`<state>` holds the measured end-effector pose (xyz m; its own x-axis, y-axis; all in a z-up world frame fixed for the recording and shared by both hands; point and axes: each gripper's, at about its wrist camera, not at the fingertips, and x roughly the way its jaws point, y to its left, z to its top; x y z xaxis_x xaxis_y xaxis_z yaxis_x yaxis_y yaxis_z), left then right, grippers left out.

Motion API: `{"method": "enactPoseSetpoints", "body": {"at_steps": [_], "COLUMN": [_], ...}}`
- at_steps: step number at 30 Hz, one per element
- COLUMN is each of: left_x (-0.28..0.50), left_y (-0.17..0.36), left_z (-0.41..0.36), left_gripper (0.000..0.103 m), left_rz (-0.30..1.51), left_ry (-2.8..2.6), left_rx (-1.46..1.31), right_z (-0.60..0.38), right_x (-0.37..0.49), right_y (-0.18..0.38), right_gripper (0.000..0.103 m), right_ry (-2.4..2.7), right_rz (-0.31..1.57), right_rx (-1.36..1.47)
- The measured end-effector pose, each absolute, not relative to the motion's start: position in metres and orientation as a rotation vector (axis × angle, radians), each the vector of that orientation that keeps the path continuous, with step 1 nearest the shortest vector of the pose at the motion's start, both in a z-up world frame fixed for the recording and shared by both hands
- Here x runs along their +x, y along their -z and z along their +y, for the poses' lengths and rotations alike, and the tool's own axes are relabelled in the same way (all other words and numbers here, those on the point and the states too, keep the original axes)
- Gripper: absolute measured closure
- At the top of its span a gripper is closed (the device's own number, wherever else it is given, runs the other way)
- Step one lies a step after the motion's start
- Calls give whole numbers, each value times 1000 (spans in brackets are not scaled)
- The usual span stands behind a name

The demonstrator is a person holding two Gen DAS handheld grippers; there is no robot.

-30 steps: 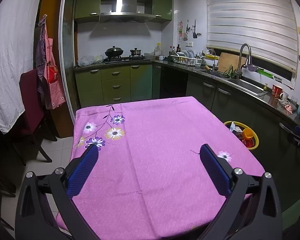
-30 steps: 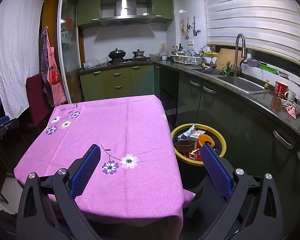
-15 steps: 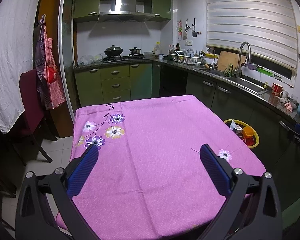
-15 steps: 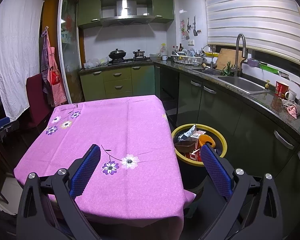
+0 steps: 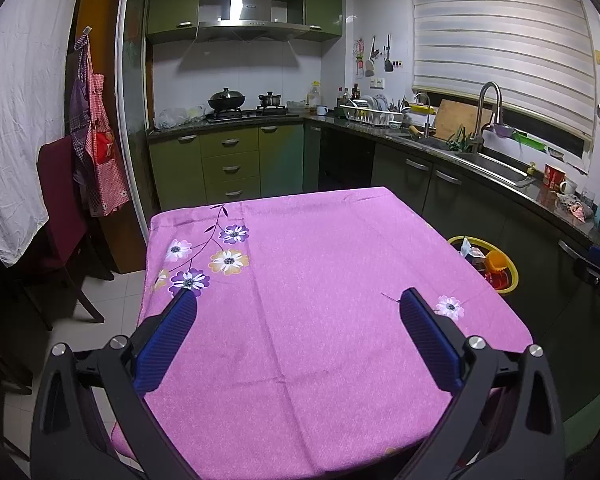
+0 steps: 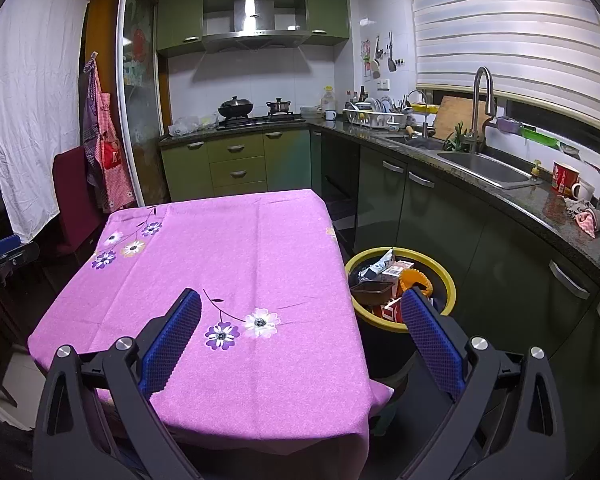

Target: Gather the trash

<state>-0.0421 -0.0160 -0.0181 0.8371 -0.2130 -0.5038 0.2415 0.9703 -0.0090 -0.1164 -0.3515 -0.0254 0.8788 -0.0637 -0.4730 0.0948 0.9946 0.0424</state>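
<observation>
A yellow-rimmed trash bin stands on the floor to the right of the table; it holds a brown tray, cartons, a wrapper and an orange lid. It also shows in the left wrist view. The table has a pink flowered cloth, with nothing lying on it; it also shows in the right wrist view. My left gripper is open and empty above the cloth's near half. My right gripper is open and empty above the table's near right corner, its right finger in front of the bin.
Dark green cabinets and a counter with sink run along the right wall, close to the bin. A dark red chair and a hanging apron stand left of the table. A stove with pots is at the back.
</observation>
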Motion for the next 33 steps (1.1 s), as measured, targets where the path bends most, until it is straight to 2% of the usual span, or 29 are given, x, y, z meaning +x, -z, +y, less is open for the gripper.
{"method": "enactPoseSetpoints", "body": {"at_steps": [33], "left_x": [-43], "left_y": [21], "left_z": [-15], "left_gripper": [6], "left_rz": [539], "left_ry": [271], "left_rx": [47], "right_z": [-346], "right_x": [-113], "right_y": [30], "right_gripper": [5], "right_ry": [78], "right_rz": [499], "right_rx": [63]}}
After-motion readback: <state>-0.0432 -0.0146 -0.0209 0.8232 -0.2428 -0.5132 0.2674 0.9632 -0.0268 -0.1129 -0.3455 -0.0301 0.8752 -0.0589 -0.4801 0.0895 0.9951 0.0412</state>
